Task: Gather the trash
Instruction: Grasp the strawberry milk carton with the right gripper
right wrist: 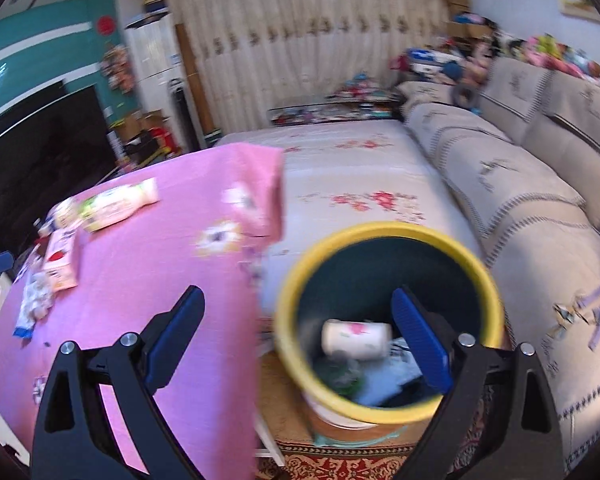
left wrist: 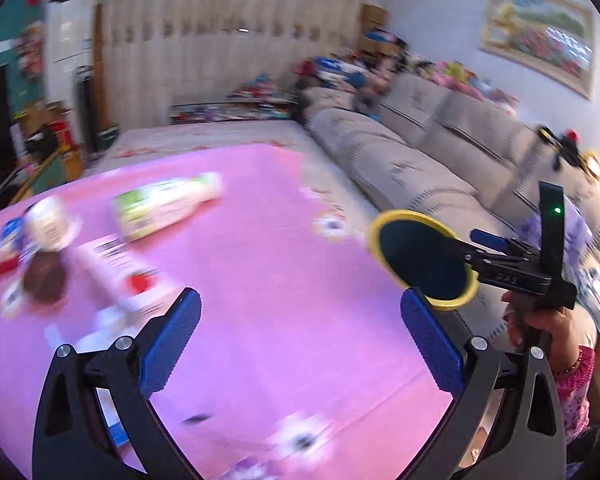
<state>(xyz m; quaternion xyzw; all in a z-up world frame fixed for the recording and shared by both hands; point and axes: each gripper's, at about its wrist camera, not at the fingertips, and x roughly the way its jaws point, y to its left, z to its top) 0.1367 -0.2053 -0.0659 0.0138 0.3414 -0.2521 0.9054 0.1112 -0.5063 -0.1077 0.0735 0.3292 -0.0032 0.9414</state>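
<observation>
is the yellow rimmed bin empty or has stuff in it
Not empty. The right wrist view looks into the bin: a white cup lies on its side among crumpled wrappers.

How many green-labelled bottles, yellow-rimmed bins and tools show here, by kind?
green-labelled bottle: 1
yellow-rimmed bin: 1
tools: 2, the left tool and the right tool
Total: 4

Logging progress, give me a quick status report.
Both claws open, empty. Cup already in bin. Bottle and wrappers left on table. Nothing blocking.
</observation>
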